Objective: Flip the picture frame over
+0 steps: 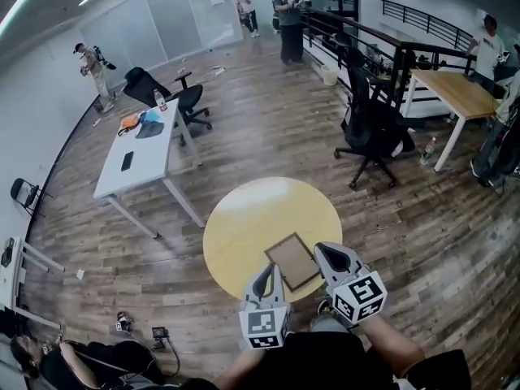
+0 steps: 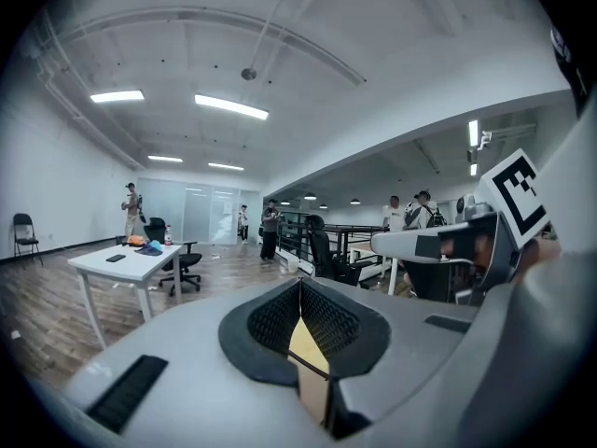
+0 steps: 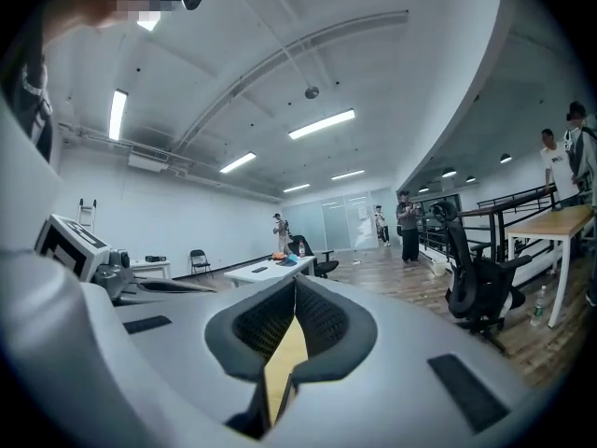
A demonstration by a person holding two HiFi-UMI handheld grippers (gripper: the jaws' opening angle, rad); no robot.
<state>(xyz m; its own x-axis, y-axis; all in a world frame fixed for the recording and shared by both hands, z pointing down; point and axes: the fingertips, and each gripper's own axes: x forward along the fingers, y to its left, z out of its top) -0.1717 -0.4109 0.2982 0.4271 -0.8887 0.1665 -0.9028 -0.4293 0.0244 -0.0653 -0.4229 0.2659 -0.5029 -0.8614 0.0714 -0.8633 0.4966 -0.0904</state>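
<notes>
The picture frame (image 1: pixel 292 261) lies flat on the round yellow table (image 1: pixel 252 218), near its front edge, showing a brown panel inside a dark border. Both grippers hover close to my body, above that edge and apart from the frame. My left gripper (image 1: pixel 266 279) points forward just left of the frame, jaws shut with nothing between them (image 2: pixel 300 283). On the frame's right side, my right gripper (image 1: pixel 327 254) is also shut and empty (image 3: pixel 296 283). Both gripper views look level across the room, with only a sliver of yellow table showing below the pads.
A white desk (image 1: pixel 134 157) with small items stands at the left, with a black office chair (image 1: pixel 175 96) behind it. Another black chair (image 1: pixel 370 128), a railing and a wooden desk (image 1: pixel 455 88) are at the right. Several people stand at the back.
</notes>
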